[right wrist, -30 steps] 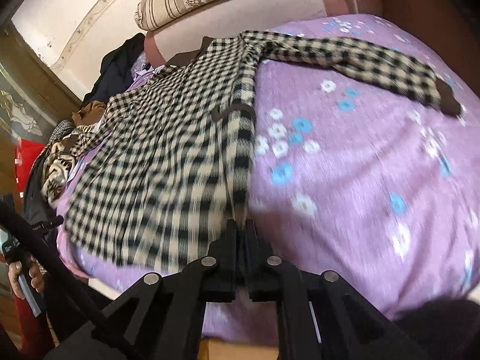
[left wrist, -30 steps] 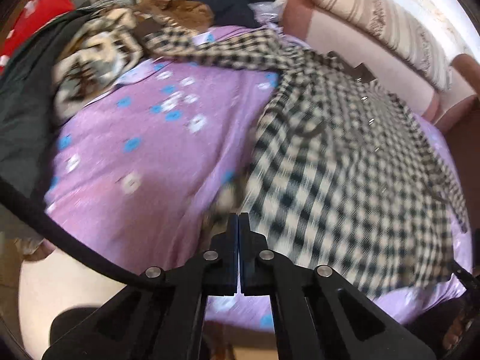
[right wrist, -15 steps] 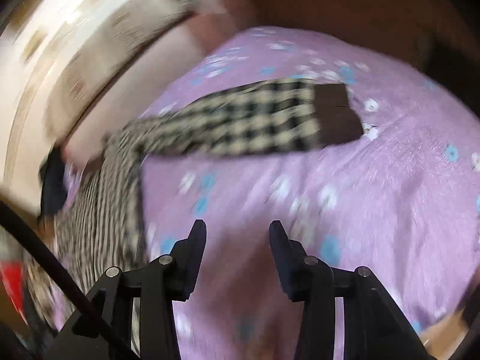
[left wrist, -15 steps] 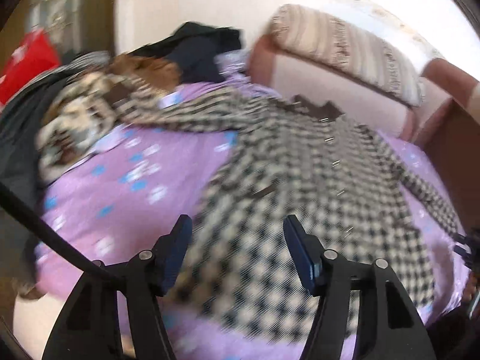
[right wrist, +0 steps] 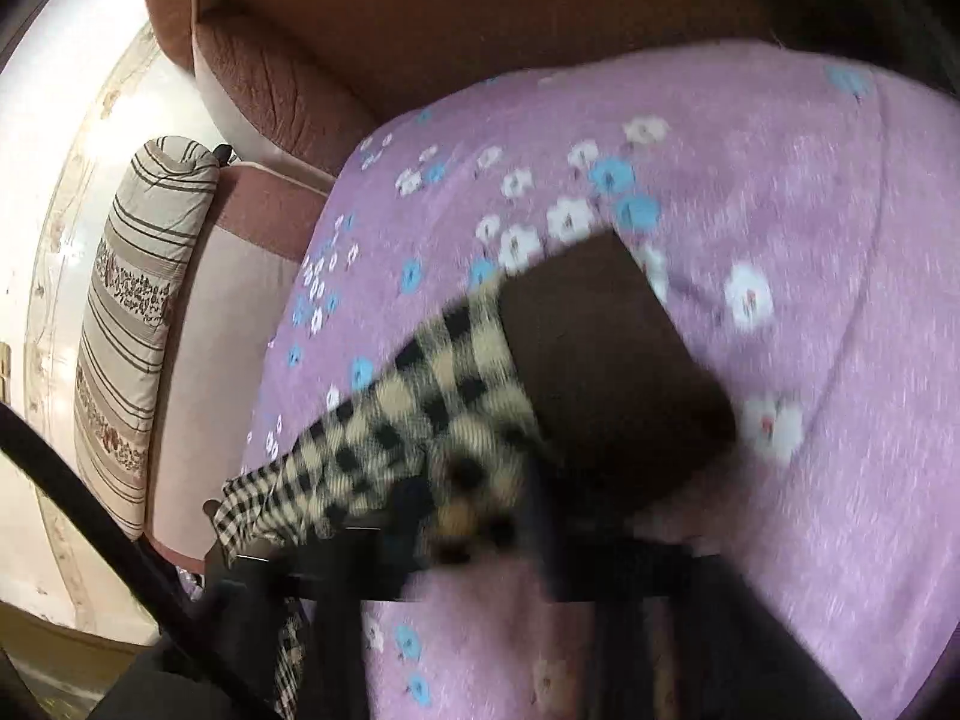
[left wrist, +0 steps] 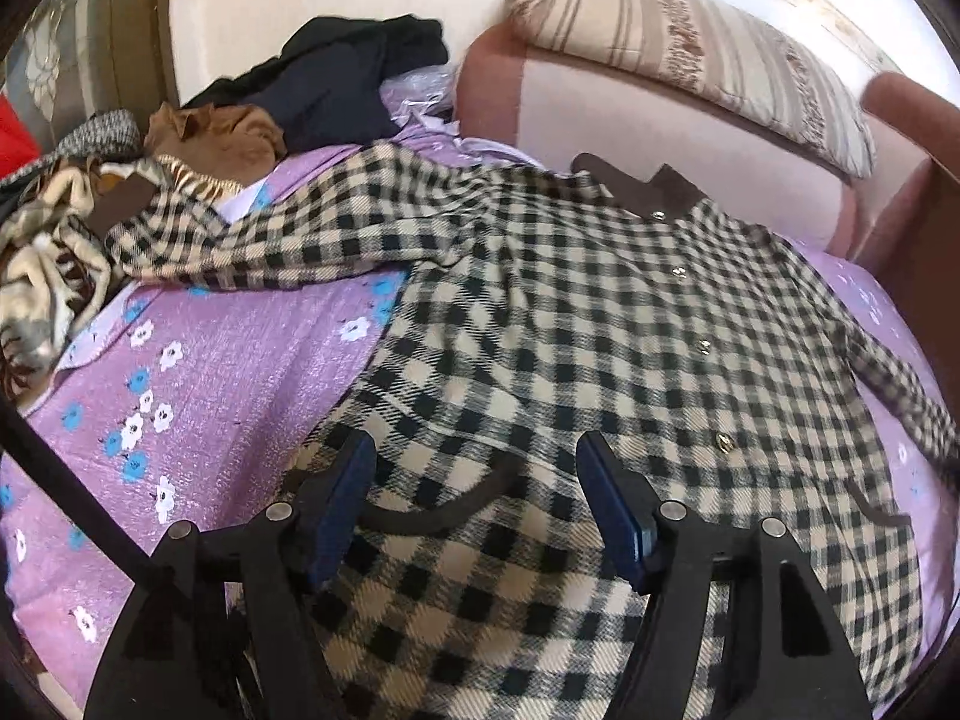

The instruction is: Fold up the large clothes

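Bed has a purple floral cover; pink-brown headboard behind with a striped bolster on top, cream wall beyond. Pile of clothes heaped at the far left corner: dark, brown and patterned pieces.

Checked shirt lies spread flat on the bed, front up, snaps down the middle, brown collar toward the headboard. One sleeve reaches out to the pile and ends in a brown cuff.

My left gripper is wide open, hovering over the lower part of the shirt.

Right view is blurred. Right gripper sits at the other sleeve just short of its brown cuff, checked cloth between the fingers. Can't tell if it's clamped.
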The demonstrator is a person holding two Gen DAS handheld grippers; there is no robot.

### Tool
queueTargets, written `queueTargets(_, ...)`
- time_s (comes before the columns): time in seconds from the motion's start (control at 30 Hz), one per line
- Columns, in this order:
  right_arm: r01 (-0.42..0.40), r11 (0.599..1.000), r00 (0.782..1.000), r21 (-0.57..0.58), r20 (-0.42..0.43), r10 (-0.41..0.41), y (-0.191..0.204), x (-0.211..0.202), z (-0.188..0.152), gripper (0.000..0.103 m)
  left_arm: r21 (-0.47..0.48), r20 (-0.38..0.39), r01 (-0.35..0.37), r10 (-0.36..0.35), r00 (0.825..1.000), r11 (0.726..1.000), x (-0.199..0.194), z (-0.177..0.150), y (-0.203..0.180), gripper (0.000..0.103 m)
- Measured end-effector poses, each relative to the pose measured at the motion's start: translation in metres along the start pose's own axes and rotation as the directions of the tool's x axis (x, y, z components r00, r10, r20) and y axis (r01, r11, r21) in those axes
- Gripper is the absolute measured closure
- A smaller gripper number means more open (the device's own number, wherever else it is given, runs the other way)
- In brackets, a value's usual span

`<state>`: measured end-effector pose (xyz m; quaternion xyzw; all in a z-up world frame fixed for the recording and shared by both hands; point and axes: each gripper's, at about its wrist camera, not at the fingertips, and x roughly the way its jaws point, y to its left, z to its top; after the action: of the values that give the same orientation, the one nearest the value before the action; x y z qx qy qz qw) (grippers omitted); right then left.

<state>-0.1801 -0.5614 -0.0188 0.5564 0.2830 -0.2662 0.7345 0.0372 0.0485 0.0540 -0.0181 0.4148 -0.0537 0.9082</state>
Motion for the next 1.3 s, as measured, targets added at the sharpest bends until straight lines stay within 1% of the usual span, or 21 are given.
queueTargets(0.13, 0.05, 0.994, 0.998, -0.1, 0.053, -0.045, 0.026, -0.007, 0.008, 0.102, -0.064, 0.007, 0.016, -0.016, 1.0, 0.998, -0.001, 0.008, 0.018, 0.035)
queueTargets(0.17, 0.073, 0.985, 0.995, -0.155, 0.075, -0.062, 0.034, -0.014, 0.005, 0.102, -0.078, 0.011, 0.019, -0.018, 1.0, 0.997, -0.003, 0.011, 0.021, 0.035)
queueTargets(0.23, 0.107, 0.95, 0.991, -0.294, 0.11, -0.078, 0.075, -0.021, -0.003, 0.102, -0.112, 0.021, 0.024, -0.022, 1.0, 0.993, -0.005, 0.016, 0.032, 0.035)
queueTargets(0.27, 0.098, 0.939, 0.992, -0.331, 0.109, -0.065, 0.085, -0.025, -0.007, 0.102, -0.121, 0.024, 0.024, -0.021, 0.999, 0.992, -0.005, 0.018, 0.036, 0.035)
queueTargets(0.37, -0.027, 0.916, 0.999, -0.4, 0.006, 0.032, 0.12, -0.03, -0.019, 0.101, -0.159, 0.032, 0.017, -0.013, 0.999, 0.987, -0.006, 0.021, 0.05, 0.035)
queueTargets(0.4, -0.046, 0.916, 0.999, -0.399, -0.012, 0.045, 0.119, -0.033, -0.022, 0.101, -0.166, 0.033, 0.013, -0.008, 0.999, 0.986, -0.007, 0.021, 0.054, 0.035)
queueTargets(0.43, -0.053, 0.921, 0.999, -0.387, -0.021, 0.049, 0.116, -0.036, -0.023, 0.092, -0.167, 0.035, 0.008, -0.002, 0.999, 0.986, -0.008, 0.021, 0.056, 0.035)
queueTargets(0.47, -0.056, 0.93, 0.998, -0.362, -0.03, 0.049, 0.107, -0.04, -0.025, 0.064, -0.164, 0.037, 0.002, 0.005, 0.999, 0.986, -0.009, 0.021, 0.058, 0.035)
queueTargets(0.53, -0.057, 0.946, 0.998, -0.318, -0.026, 0.051, 0.085, -0.047, -0.032, 0.032, -0.153, 0.042, -0.004, 0.01, 0.999, 0.988, -0.011, 0.02, 0.059, 0.035)
queueTargets(0.63, 0.002, 0.971, 1.0, -0.24, -0.028, -0.009, 0.05, -0.047, -0.036, 0.032, -0.135, 0.036, 0.0, 0.005, 0.999, 0.991, -0.012, 0.018, 0.056, 0.035)
queueTargets(0.7, 0.032, 0.988, 0.998, -0.152, -0.044, -0.039, 0.023, -0.041, -0.035, 0.032, -0.126, 0.032, 0.005, -0.001, 1.0, 0.992, -0.011, 0.017, 0.053, 0.035)
queueTargets(0.8, 0.053, 0.998, 0.997, -0.029, -0.048, -0.055, -0.005, -0.031, -0.029, 0.032, -0.098, 0.031, -0.002, 0.005, 1.0, 0.995, -0.009, 0.014, 0.044, 0.035)
queueTargets(0.93, 0.072, 0.997, 0.997, 0.001, 0.001, -0.072, -0.012, -0.019, -0.016, 0.032, -0.043, 0.024, -0.023, 0.024, 0.999, 0.999, -0.005, 0.01, 0.032, 0.035)
queueTargets(1.0, 0.111, 0.994, 0.993, -0.019, 0.032, -0.111, -0.006, -0.011, -0.005, 0.032, -0.031, 0.013, -0.023, 0.024, 1.0, 0.999, -0.002, 0.008, 0.029, 0.035)
queueTargets(1.03, 0.129, 0.991, 0.991, -0.025, 0.038, -0.128, -0.005, -0.007, -0.001, 0.044, -0.03, 0.007, -0.022, 0.023, 1.0, 0.999, 0.0, 0.008, 0.029, 0.035)
queueTargets(1.07, 0.14, 0.99, 0.99, -0.031, 0.033, -0.139, -0.003, -0.002, 0.003, 0.079, -0.032, 0.005, -0.022, 0.023, 1.0, 0.999, 0.001, 0.007, 0.029, 0.035)
queueTargets(1.1, 0.133, 0.99, 0.991, -0.037, 0.01, -0.132, -0.002, 0.004, 0.005, 0.093, -0.034, 0.001, -0.022, 0.022, 1.0, 0.999, 0.002, 0.007, 0.031, 0.035)
queueTargets(1.13, 0.125, 0.991, 0.992, -0.042, -0.008, -0.126, 0.001, 0.008, 0.008, 0.094, -0.04, -0.002, -0.022, 0.022, 1.0, 0.999, 0.003, 0.008, 0.032, 0.035)
queueTargets(1.2, 0.159, 0.981, 0.987, -0.106, 0.026, -0.158, 0.019, 0.006, 0.007, 0.094, -0.061, -0.007, -0.018, 0.018, 1.0, 0.998, 0.004, 0.009, 0.038, 0.035)
queueTargets(1.27, 0.18, 0.958, 0.984, -0.222, 0.053, -0.172, 0.05, 0.004, 0.001, 0.094, -0.091, -0.014, -0.013, 0.012, 1.0, 0.996, 0.005, 0.012, 0.045, 0.035)
queueTargets(1.3, 0.174, 0.936, 0.985, -0.305, 0.065, -0.162, 0.076, 0.002, -0.008, 0.094, -0.112, -0.018, -0.008, 0.006, 1.0, 0.994, 0.006, 0.014, 0.05, 0.035)
